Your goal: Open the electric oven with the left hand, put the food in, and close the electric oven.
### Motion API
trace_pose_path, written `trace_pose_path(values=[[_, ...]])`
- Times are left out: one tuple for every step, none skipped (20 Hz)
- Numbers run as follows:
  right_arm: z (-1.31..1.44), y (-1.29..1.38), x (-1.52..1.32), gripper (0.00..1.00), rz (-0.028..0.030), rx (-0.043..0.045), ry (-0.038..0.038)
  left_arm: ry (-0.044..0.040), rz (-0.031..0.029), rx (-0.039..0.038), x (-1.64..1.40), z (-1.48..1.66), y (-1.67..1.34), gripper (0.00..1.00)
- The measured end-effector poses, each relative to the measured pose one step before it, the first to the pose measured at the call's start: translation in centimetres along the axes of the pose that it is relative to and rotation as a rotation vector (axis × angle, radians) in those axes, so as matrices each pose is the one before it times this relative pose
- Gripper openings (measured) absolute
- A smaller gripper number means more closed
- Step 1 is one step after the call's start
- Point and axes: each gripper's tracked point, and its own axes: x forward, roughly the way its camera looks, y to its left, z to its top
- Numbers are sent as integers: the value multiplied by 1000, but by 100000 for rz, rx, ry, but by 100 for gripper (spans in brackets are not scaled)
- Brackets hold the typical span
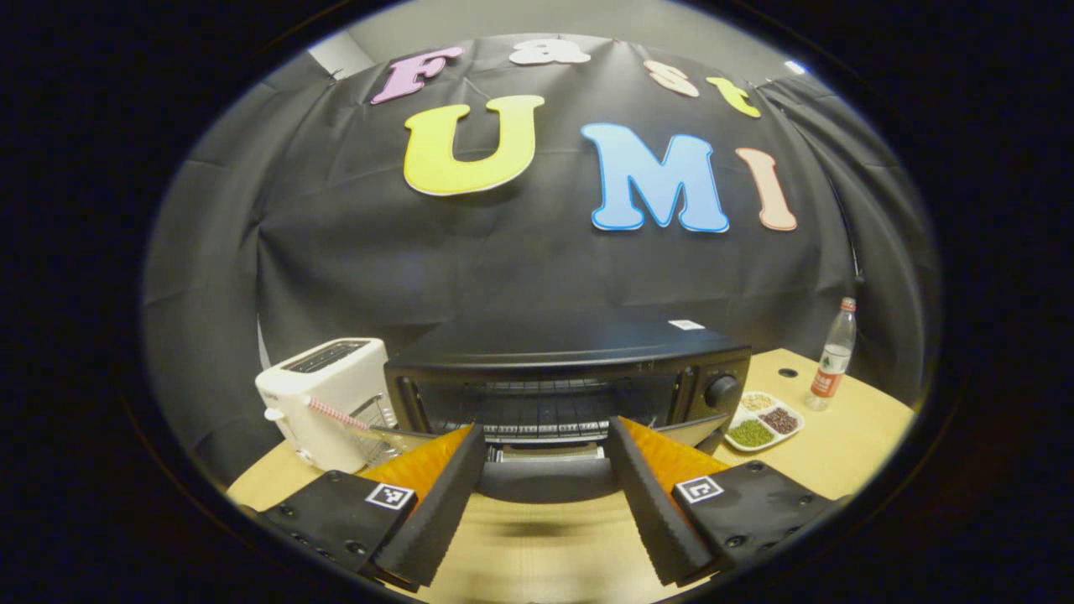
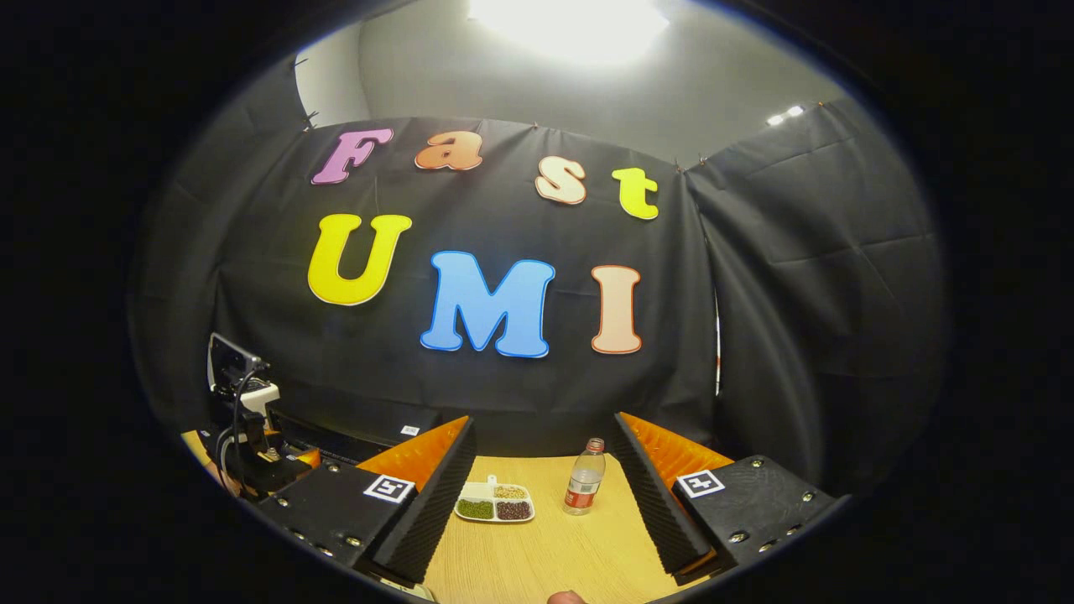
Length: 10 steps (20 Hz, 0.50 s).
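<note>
Flanking oven (image 1: pixel 570 377): toaster (image 1: pixel 331 398), seemingly bean tray (image 1: pixel 763 424).

We see a black cloth (image 2: pixel 797 277) hanging all around the booth as its wall. It has soft folds and creases. Above the cloth there is a plain grey wall (image 2: pixel 470 75). A big bright light (image 2: pixel 570 21) shines at the top, with two small lights (image 2: pixel 784 115) off to one side. Down low is a pale wooden tabletop (image 2: pixel 545 554).
</note>
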Motion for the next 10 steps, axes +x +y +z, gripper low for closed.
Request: trace_pose_path(values=[[8,-66,-72,98,451,58,-175,704,-42,-419,-296,-348,50,100],[9,-72,-101,98,488,-35,-100,993,-61,-697,-400,-538,-58,100],[-100,-86,-91,98,518,27,-27,553,125,-411,-275,-304,9,100],[-22,-122,-135,98,319,145,36,503,323,-128,-358,-259,-18,100],[-177,-125,-62,98,329,326,273,241,377,242,-169,-286,-52,100],[-111,-108,-51,98,452,409,376,320,308,398,-263,-247,-131,100],[-119,-95,-64,98,465,231,467,358,360,366,-283,-296,-6,98],[15,-119,-30,98,357,62,183,494,283,120,-184,-305,57,97],[13,-171,-44,98,286,-49,42,550,255,84,-223,-331,-80,97],[8,-117,-62,98,321,-96,-84,662,236,101,-220,-458,-49,100]])
